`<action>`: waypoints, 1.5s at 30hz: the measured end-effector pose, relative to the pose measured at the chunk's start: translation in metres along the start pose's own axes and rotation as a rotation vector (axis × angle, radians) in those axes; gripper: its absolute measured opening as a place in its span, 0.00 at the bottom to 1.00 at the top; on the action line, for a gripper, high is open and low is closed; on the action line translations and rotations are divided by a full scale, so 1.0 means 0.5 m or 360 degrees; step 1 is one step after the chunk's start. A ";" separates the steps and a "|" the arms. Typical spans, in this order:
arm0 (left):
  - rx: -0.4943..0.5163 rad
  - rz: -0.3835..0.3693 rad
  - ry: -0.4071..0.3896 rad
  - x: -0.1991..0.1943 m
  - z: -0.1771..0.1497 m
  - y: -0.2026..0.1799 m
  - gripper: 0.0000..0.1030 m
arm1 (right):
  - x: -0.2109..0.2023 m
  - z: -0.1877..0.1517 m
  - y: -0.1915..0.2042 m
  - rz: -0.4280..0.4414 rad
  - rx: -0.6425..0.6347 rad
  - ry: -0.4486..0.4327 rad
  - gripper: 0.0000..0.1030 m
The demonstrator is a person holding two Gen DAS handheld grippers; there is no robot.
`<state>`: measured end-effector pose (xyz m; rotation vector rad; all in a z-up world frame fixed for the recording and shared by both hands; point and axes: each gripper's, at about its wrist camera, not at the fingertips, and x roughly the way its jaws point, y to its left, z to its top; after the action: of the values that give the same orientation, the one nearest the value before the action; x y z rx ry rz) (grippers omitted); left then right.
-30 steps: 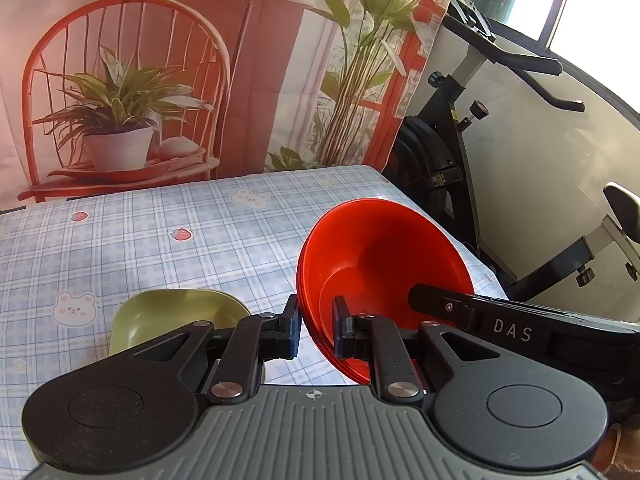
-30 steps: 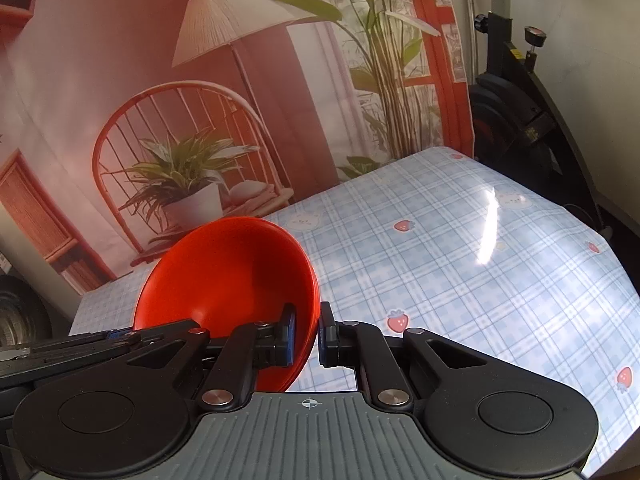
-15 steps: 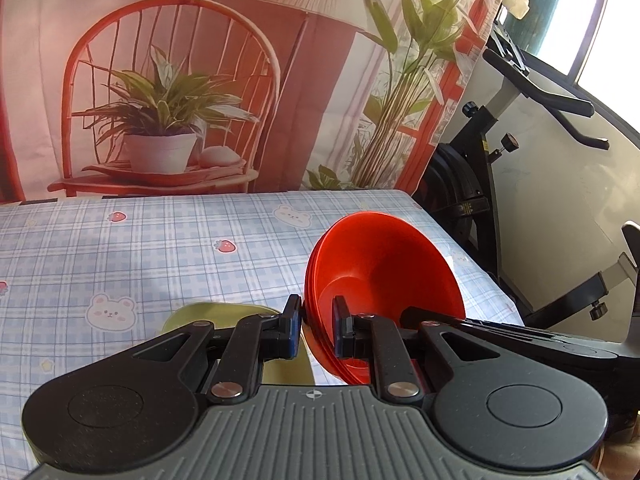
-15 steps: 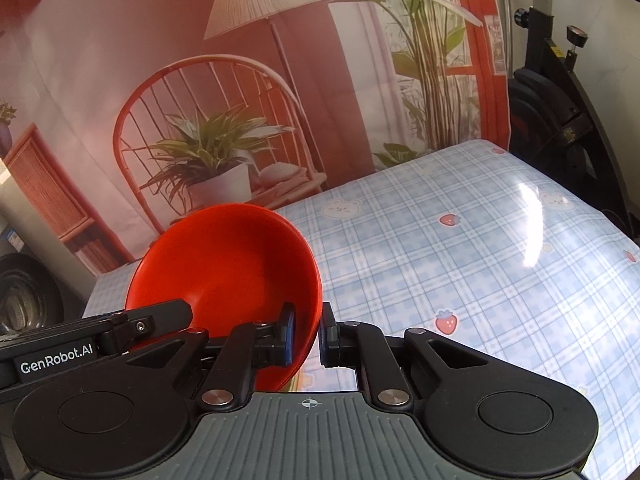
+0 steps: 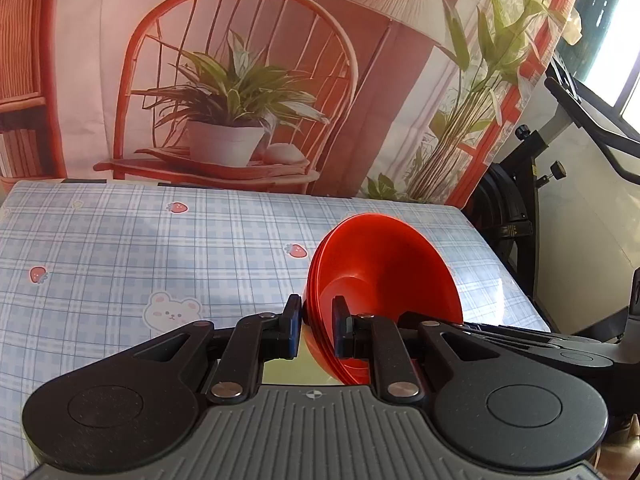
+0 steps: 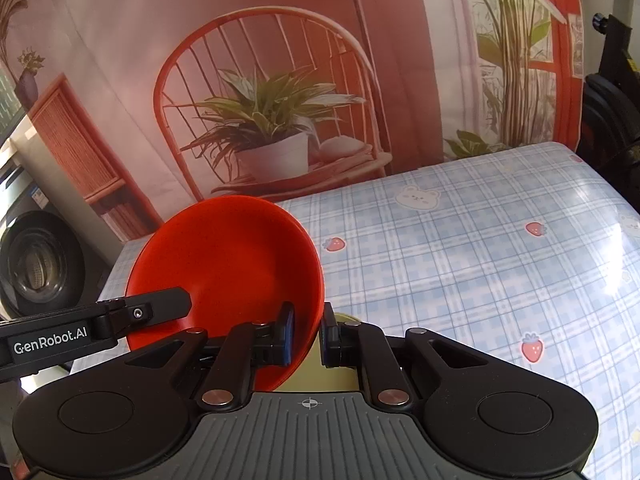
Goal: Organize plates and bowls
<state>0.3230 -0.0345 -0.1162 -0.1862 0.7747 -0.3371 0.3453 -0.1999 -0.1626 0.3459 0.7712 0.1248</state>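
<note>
The red bowl (image 5: 384, 280) is gripped on two sides at once. In the left wrist view its near rim is pinched by the left tool (image 5: 316, 330), one black finger outside the wall and one inside, so the left tool is clenched on the bowl. The bowl is tipped on edge, its opening turned to the right and slightly toward the camera. The edge looks layered, so more than one red bowl may be nested there; that cannot be told for sure.

In the right wrist view the same red bowl (image 6: 228, 272) is seen from the other side, and its rim is clamped by the right tool (image 6: 306, 336), the blue-padded fingers (image 6: 286, 332) pressed against the inner wall. The right tool, too, is closed on the bowl. The body of the left tool, marked GenRobot.AI, is seen reaching in from the left edge of this view.

The bowl is held over the near part of the tabletop (image 5: 160, 248), which is covered by a blue plaid cloth printed with strawberries and bears. Just beneath the bowl, between the fingers, a patch of a yellow-green dish (image 6: 332, 376) is glimpsed; the same dish (image 5: 288, 368) is partly hidden in the left view.

Behind the tabletop a printed backdrop (image 5: 240, 80) is hung, and an exercise bike (image 5: 560, 160) is seen at the right.
</note>
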 end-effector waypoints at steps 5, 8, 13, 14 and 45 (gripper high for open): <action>-0.0012 0.0037 0.0076 0.033 -0.024 0.015 0.16 | 0.046 -0.020 -0.002 -0.0009 0.0010 0.0082 0.10; -0.0030 0.0055 0.0127 0.054 -0.043 0.028 0.16 | 0.066 -0.035 -0.006 -0.0016 0.0011 0.0127 0.10; -0.0034 0.0082 0.0188 0.074 -0.066 0.038 0.16 | 0.086 -0.057 -0.012 -0.0010 0.0017 0.0177 0.10; -0.0032 0.0086 0.0196 0.076 -0.069 0.039 0.16 | 0.089 -0.060 -0.013 -0.0009 0.0019 0.0184 0.10; 0.0157 0.0246 0.0174 0.063 -0.089 -0.008 0.17 | 0.077 -0.075 -0.038 -0.0069 0.0007 0.0186 0.16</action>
<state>0.3115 -0.0516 -0.1669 -0.0148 0.8730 -0.2394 0.3463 -0.1987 -0.2195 0.3277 0.8939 0.1031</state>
